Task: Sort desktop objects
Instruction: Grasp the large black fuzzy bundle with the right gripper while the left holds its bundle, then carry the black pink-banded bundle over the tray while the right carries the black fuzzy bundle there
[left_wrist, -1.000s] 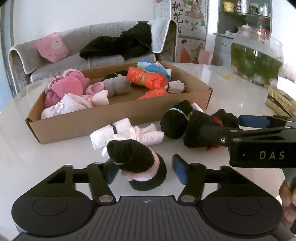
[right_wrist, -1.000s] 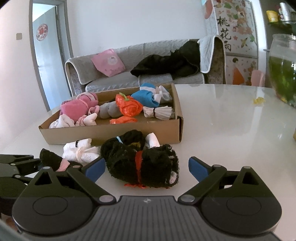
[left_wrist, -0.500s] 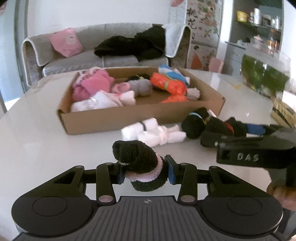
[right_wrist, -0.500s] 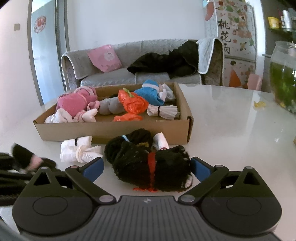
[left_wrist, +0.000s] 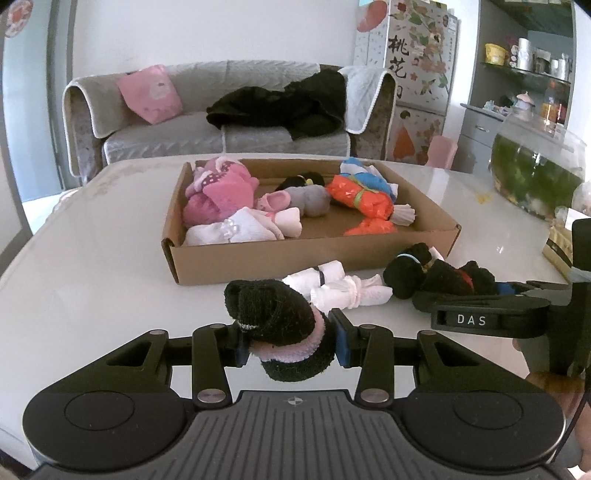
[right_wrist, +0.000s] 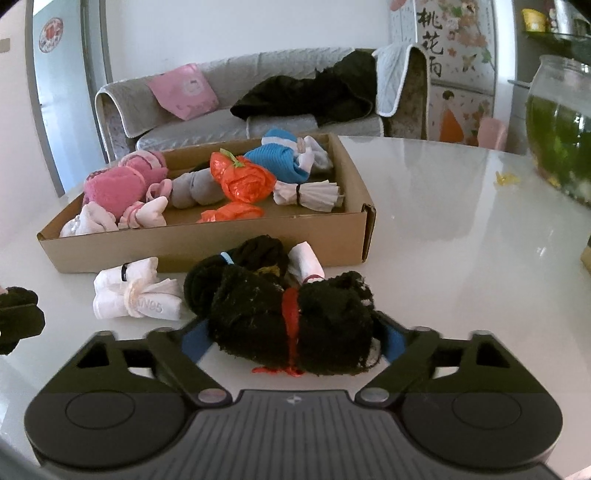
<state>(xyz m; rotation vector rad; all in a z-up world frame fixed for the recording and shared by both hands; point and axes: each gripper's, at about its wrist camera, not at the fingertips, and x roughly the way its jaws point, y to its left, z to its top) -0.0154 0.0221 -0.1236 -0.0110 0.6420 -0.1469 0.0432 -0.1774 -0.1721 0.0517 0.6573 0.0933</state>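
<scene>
Left wrist view: black sock roll with pink band (left_wrist: 286, 330) is being clamped and raised by left gripper (left_wrist: 288, 345), short of cardboard box (left_wrist: 280, 254). Right gripper (right_wrist: 291, 341) jaws are being closed around red-tied black sock bundle (right_wrist: 295, 317) before that box, ready for boxing.

The left tool (left_wrist: 288, 345) is clamped on a black sock roll with a pink band (left_wrist: 282, 326), pads pressed to both its sides. The right tool (right_wrist: 291, 338) has just been closing, blue pads flanking a black sock bundle tied with red (right_wrist: 291, 317), apparently touching it.
</scene>
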